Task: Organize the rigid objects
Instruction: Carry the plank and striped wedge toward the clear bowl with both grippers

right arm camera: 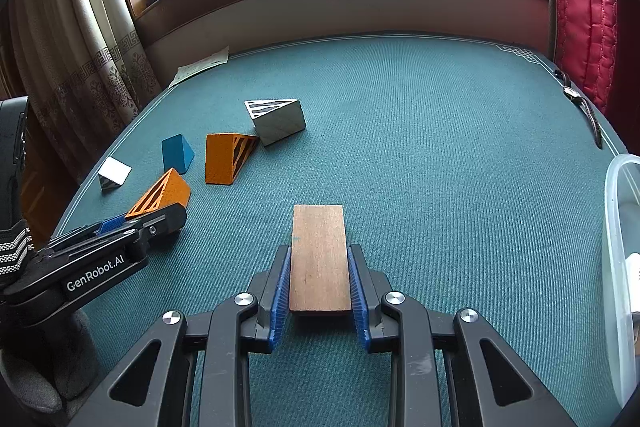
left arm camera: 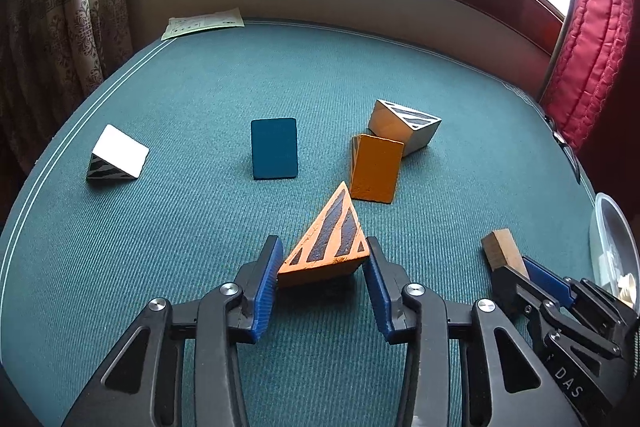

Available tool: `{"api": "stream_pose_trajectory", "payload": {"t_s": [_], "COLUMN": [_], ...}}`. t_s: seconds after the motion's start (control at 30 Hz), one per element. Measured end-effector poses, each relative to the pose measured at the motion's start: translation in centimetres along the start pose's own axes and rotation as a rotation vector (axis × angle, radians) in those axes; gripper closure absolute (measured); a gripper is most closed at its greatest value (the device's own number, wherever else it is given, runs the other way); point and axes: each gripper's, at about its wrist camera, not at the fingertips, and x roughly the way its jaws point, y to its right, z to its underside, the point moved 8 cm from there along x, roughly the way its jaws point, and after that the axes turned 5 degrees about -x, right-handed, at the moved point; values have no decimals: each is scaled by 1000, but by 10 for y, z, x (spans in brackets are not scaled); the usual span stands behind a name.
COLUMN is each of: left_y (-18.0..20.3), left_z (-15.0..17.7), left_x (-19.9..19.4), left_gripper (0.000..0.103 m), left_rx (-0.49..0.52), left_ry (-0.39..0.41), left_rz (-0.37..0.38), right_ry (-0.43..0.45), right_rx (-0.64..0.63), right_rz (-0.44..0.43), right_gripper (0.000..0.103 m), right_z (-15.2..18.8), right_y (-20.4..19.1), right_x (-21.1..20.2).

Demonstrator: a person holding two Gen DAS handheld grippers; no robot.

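Note:
An orange wedge with black stripes sits between the blue pads of my left gripper, and both pads press on its corners: shut on it. In the right wrist view the same orange striped wedge shows at the tip of the left gripper. My right gripper is shut on a flat brown wooden block, held just over the green tablecloth. On the cloth lie a second orange wedge, a blue wedge, a white wedge and a grey wedge.
A clear plastic container stands at the right edge of the table. A printed sheet of paper lies at the far left corner, and a wristwatch near the far right edge. Curtains and a window wall close off the back.

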Motion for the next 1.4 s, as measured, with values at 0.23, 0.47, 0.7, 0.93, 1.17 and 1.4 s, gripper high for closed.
{"api": "stream_pose_trajectory", "payload": {"t_s": [0.23,0.47,0.7,0.93,1.17,1.4], "left_y": [5,5,14,22,32,42], "left_z": [4,6,11,14,20,27], "left_x": [-10,-16,-25,-30,-36,-42], "left_gripper": [61,61,61,61,61,61], "left_rx": [35,24,42,59,82,99], "left_ry": [38,41,49,50,47,40], "left_rz": [1,21,46,65,83,104], "right_ry": [6,23,32,55,90,144], "right_rx": [-3,-2,18,89,143,189], "right_rz": [12,15,32,56,89,149], "right_gripper": [74,74,74,74,74,74], "right_z": [0,9,21,25,27,23], "right_y": [-1,-4,0,20,39,65], "right_x": [-1,-13,-30,-50,-71,-97]}}
